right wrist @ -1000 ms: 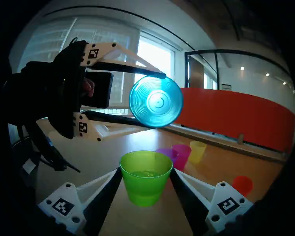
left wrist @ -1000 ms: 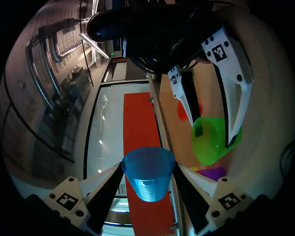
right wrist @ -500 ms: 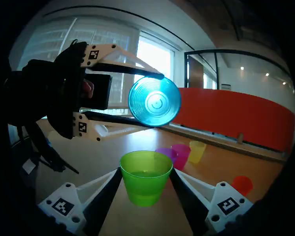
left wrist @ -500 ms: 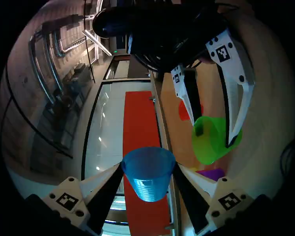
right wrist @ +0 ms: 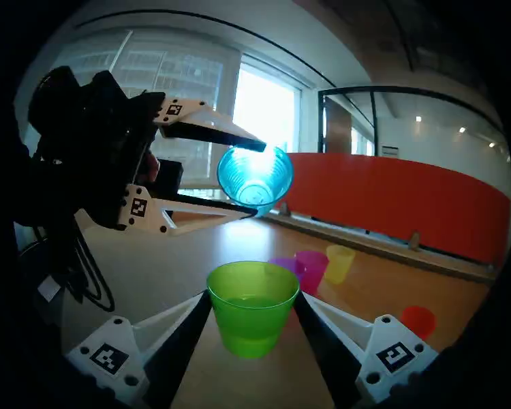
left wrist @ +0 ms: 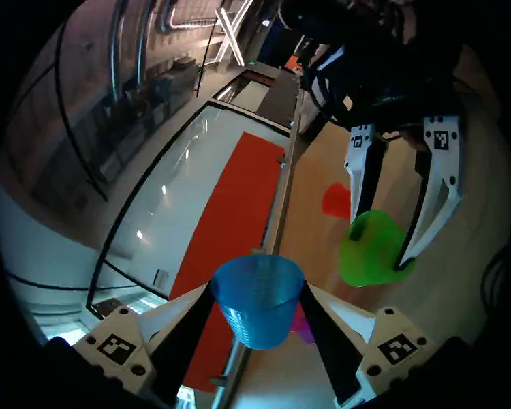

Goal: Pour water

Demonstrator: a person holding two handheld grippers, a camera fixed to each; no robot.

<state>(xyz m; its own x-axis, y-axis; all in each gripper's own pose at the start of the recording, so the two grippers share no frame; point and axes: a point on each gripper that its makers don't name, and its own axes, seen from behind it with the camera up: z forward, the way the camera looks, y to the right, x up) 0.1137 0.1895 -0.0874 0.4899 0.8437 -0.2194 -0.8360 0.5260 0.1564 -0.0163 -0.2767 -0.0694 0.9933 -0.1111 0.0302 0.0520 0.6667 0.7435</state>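
— Left gripper (left wrist: 257, 293) is seen clenched on a translucent blue plastic cup (left wrist: 257, 307), with both fingers pressed to its sides. What is changed from a second ago?

— The blue cup is turned back. A second ago it was laid over on its side, its ridged base faced toward the right gripper's camera. Now its wall is shown there and its rim is lifted toward the window light. In the left gripper view the room is swung round to match.

— What is meant by that for the pour?

— The pour is judged to be finished, or very nearly. A shallow level of water is seen in the translucent green plastic cup (right wrist: 252, 310), which is grasped between the fingers of the right gripper (right wrist: 252, 300) and held upright over the pale wooden table (right wrist: 153, 273). Whether any water is left in the blue cup cannot be told.

— Where is the green cup placed relative to the left gripper?

— In the right gripper view the blue cup is held above and beyond the green one, well apart, with nothing touching. In the left gripper view the green cup is found ahead and off to the right of the blue one.

— And behind them?

— A small purple plastic cup (right wrist: 283, 262), a magenta one (right wrist: 312, 267), a yellow one (right wrist: 339, 262) and a red one (right wrist: 419, 319) are seen standing on the table.
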